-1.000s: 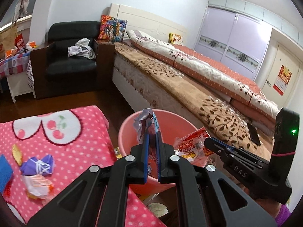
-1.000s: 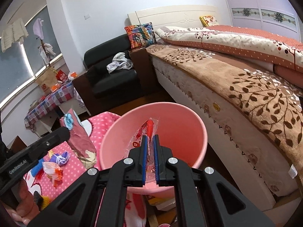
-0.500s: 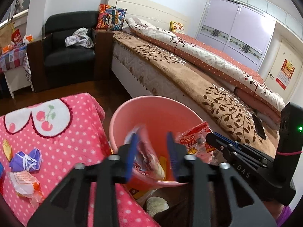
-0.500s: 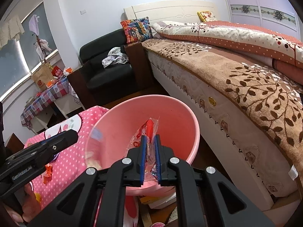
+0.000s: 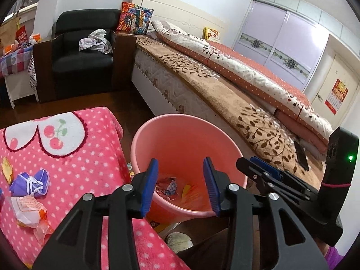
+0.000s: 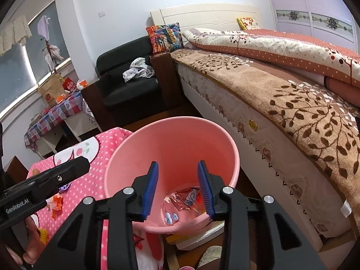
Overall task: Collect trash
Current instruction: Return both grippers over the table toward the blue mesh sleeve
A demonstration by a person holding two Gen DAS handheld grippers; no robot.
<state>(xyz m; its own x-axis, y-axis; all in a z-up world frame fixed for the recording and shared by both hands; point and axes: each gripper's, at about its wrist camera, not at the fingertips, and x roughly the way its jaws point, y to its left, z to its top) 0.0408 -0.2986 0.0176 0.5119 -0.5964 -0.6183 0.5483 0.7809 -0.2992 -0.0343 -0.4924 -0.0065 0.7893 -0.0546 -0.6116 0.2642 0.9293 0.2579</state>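
Observation:
A pink bucket [image 5: 155, 132] stands between the pink dotted table and the bed; it also shows in the right wrist view [image 6: 126, 157]. Wrappers [image 5: 168, 185] lie on its bottom, also in the right wrist view [image 6: 186, 199]. My left gripper [image 5: 181, 184] is open and empty above the bucket's near rim. My right gripper [image 6: 177, 187] is open and empty over the bucket too; it shows in the left wrist view [image 5: 258, 168]. A purple wrapper [image 5: 29, 183], an orange-white wrapper [image 5: 27, 209] and a yellow piece [image 5: 6, 167] lie on the table.
The pink dotted tablecloth [image 5: 74, 164] covers the table on the left. A bed with a brown blanket [image 5: 225, 103] runs along the right. A black armchair [image 5: 83, 60] stands behind. Boxes and papers [image 6: 198, 234] lie on the floor under the bucket.
Both grippers have opened and let go of their wrappers, which now lie in the bucket. Both grippers have moved a little closer over the bucket.

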